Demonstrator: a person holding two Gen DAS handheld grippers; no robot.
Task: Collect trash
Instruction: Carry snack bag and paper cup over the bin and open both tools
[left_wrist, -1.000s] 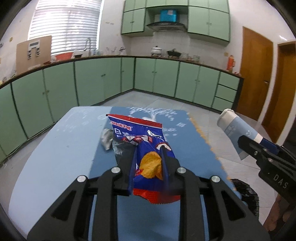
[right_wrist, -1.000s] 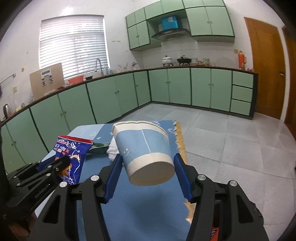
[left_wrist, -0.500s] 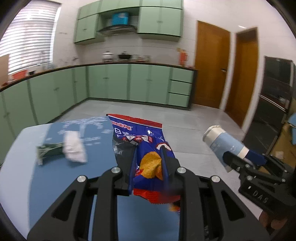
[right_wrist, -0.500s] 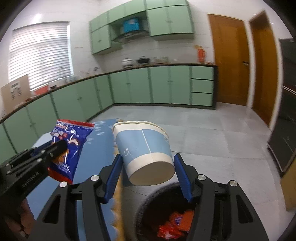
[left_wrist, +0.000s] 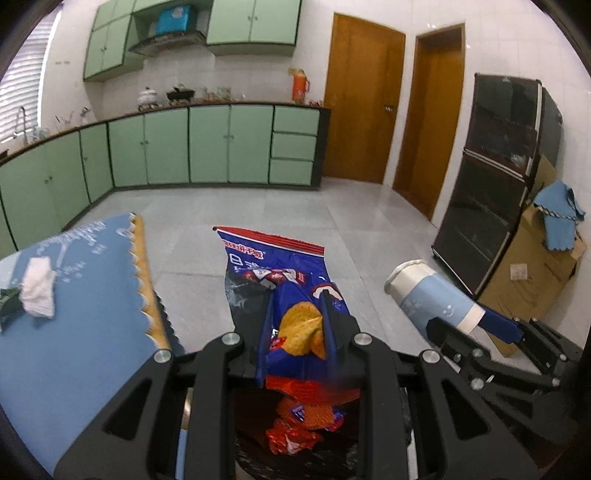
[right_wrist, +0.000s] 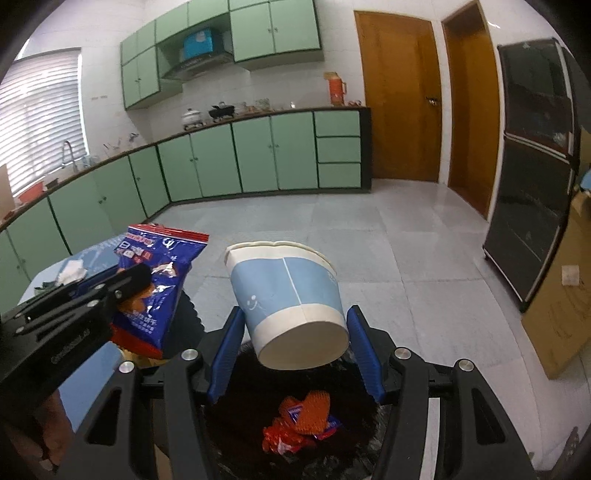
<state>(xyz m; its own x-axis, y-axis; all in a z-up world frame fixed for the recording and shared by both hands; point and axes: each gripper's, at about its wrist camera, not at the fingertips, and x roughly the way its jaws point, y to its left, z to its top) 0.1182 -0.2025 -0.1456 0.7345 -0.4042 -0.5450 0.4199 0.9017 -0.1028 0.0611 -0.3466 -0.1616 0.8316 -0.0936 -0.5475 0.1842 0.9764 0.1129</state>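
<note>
A: Which step?
B: Dropping. The left gripper (left_wrist: 295, 325) pinches the chip bag (left_wrist: 284, 280); the right gripper (right_wrist: 295, 347) clamps the paper cup (right_wrist: 288, 295) above the bin (right_wrist: 236, 406), at six o'clock.
A: Next?
B: Both jaws should part.

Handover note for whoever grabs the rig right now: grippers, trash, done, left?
Left gripper: fingers shut on the blue chip bag, held over the black-lined bin.
Right gripper: fingers shut on the blue-and-white paper cup, also above the bin.
Bin: an orange-red wrapper already lies inside.
Done: bag and cup picked up and brought to the bin.
Left: release both into the bin, then go back to the blue table for the white crumpled tissue and the dark green scrap beside it.
</note>
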